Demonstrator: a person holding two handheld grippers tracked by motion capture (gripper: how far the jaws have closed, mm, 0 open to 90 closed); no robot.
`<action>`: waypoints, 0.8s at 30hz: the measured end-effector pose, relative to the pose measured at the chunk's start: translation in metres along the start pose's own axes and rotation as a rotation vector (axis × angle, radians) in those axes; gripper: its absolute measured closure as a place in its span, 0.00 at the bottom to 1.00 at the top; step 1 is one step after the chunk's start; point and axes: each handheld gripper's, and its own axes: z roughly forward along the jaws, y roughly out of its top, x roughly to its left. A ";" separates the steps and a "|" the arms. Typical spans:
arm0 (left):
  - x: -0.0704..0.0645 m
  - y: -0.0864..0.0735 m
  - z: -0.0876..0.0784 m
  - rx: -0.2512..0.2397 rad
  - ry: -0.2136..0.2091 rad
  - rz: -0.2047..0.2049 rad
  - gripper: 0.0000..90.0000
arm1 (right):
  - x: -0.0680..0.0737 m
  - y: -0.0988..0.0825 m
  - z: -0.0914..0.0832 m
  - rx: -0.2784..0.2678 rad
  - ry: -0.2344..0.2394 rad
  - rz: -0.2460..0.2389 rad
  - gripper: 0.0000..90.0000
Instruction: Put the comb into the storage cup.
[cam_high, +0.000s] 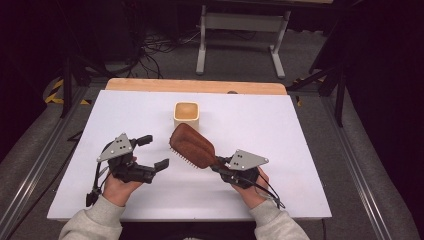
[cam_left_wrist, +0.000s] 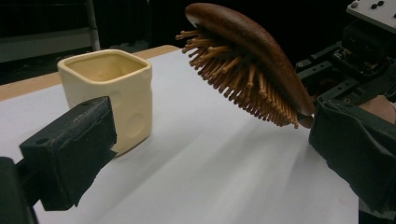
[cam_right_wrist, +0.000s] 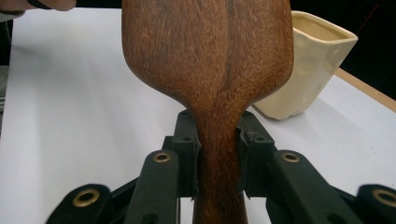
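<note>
A dark wooden hairbrush (cam_high: 192, 145) with pale wooden bristles hangs above the white table, bristles facing down and left. My right gripper (cam_high: 223, 165) is shut on its handle (cam_right_wrist: 219, 154), one pad on each side. In the left gripper view the brush head (cam_left_wrist: 252, 60) hovers tilted over the table. My left gripper (cam_high: 154, 152) stands open to the left of the brush, nothing between its fingers (cam_left_wrist: 74, 154). A cream square cup (cam_high: 187, 115) stands upright behind the brush; the same cup (cam_left_wrist: 114, 93) is close to my left jaw and appears again (cam_right_wrist: 308, 65) beyond the brush head.
The white board (cam_high: 280, 130) rests on a wooden tabletop (cam_high: 150, 85). Metal rails (cam_high: 350, 160) run along both sides. Beyond the far edge are cables and a table frame (cam_high: 240, 25) on the floor.
</note>
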 end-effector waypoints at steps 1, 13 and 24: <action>-0.002 0.003 0.005 0.012 -0.010 0.012 0.03 | 0.000 0.000 0.000 -0.002 0.000 0.001 0.80; -0.008 0.015 0.035 0.059 -0.047 0.010 0.03 | 0.001 -0.001 0.001 -0.002 0.004 -0.004 0.80; -0.014 0.017 0.055 0.094 -0.086 0.003 0.02 | 0.002 0.000 0.000 -0.006 -0.005 -0.010 0.80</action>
